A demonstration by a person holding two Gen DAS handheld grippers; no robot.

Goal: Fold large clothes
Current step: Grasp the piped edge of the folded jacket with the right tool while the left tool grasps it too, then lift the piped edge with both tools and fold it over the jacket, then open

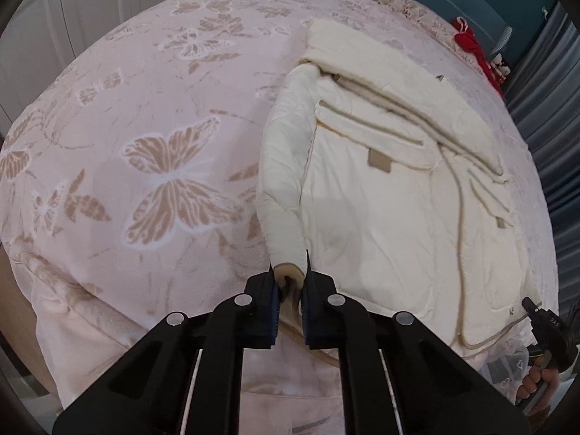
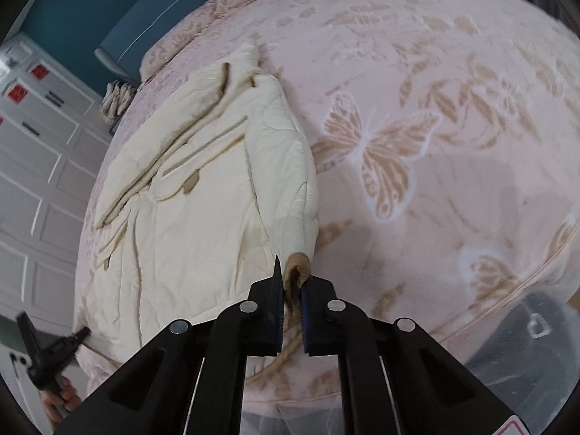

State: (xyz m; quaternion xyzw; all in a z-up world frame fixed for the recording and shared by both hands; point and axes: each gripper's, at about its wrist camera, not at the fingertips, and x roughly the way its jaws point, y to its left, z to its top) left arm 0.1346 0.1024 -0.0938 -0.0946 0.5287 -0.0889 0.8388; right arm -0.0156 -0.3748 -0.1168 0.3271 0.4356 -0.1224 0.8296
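A cream quilted coat [image 1: 380,195] with tan trim lies flat on a pink butterfly-patterned bed, both sleeves folded in along its sides. My left gripper [image 1: 290,282] is shut on the tan cuff [image 1: 288,277] of the sleeve lying along the coat's left edge, near the bed's front edge. My right gripper [image 2: 291,286] is shut on the tan cuff [image 2: 297,272] of the other sleeve, along the coat's [image 2: 188,199] right edge. Each gripper shows small in the other view: the right one [image 1: 543,322] and the left one [image 2: 54,348].
The pink bedspread [image 1: 145,145] stretches wide beside the coat. A red garment [image 1: 478,50] lies at the bed's far corner. A teal headboard [image 2: 145,32] and white wardrobe doors [image 2: 36,181] stand beyond. A white mesh basket [image 2: 525,355] sits by the bed.
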